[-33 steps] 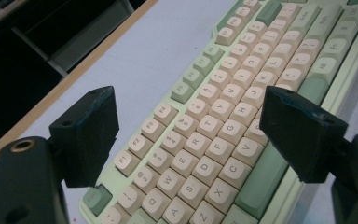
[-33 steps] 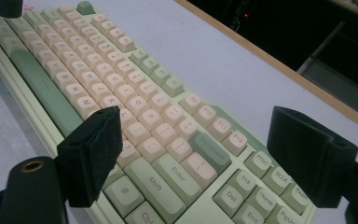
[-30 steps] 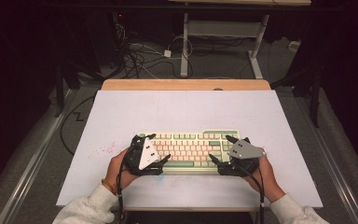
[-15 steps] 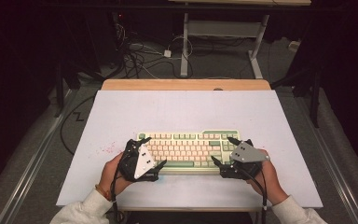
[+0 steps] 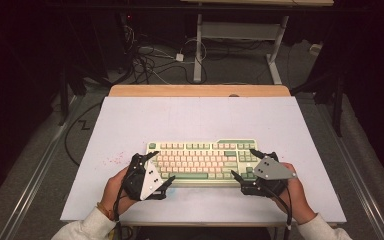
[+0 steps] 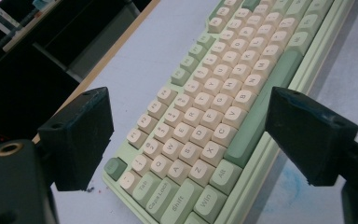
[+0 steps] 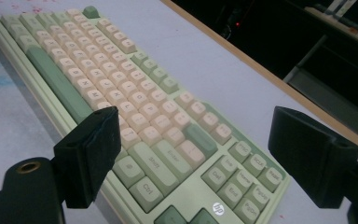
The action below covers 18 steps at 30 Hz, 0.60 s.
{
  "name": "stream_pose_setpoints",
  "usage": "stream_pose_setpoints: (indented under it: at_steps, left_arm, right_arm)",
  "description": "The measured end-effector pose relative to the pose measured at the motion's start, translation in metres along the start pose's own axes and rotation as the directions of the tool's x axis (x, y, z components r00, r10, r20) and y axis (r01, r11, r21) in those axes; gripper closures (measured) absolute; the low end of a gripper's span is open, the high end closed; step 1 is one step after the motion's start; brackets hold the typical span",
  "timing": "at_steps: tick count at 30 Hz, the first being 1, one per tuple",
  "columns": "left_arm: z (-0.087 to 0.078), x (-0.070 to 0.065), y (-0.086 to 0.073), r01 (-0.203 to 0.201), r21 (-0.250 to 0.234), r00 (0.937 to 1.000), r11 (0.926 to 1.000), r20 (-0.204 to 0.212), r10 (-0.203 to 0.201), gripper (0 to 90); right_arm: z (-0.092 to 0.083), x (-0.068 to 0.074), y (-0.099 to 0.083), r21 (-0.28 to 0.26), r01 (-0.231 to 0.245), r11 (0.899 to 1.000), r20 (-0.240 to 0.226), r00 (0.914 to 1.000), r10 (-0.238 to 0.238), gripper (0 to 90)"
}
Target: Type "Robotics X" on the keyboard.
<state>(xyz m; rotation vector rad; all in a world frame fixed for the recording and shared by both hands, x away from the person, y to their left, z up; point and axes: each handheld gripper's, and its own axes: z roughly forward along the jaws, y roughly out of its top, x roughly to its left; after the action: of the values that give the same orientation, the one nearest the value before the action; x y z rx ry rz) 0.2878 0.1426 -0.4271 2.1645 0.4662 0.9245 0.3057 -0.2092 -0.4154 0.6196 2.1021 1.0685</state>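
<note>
Both tools (image 5: 160, 169) (image 5: 242, 165) gape astride the keyboard (image 5: 200, 159), table (image 5: 195, 117) around.

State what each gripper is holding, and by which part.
Nothing is held. The left gripper and right gripper are both open, jaws spread around the two ends of the keyboard without closing on it.

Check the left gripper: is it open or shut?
Open. In the left gripper view its two black jaws stand wide apart around the keyboard's left end, and the left gripper holds nothing.
</note>
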Motion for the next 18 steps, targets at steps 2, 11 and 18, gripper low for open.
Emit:
stream_pose_setpoints:
  at_steps: [2,11,18]
  left_arm:
    - [-0.002,0.000,-0.001,0.001,-0.003,1.0000,1.0000,0.001,-0.001,14.8]
    - [-0.012,0.002,-0.009,0.007,-0.007,0.9999,0.9999,-0.009,-0.008,14.7]
    - [-0.019,0.007,-0.020,0.020,0.004,0.9994,0.9998,-0.027,-0.020,14.8]
  right_arm:
    - [-0.003,-0.001,-0.001,-0.005,-0.009,1.000,0.004,1.0000,0.009,17.8]
    - [-0.019,-0.007,-0.006,-0.022,-0.028,0.999,0.034,0.9990,0.029,17.8]
    - [-0.030,-0.011,-0.014,-0.025,-0.031,0.999,0.052,0.9981,0.032,17.4]
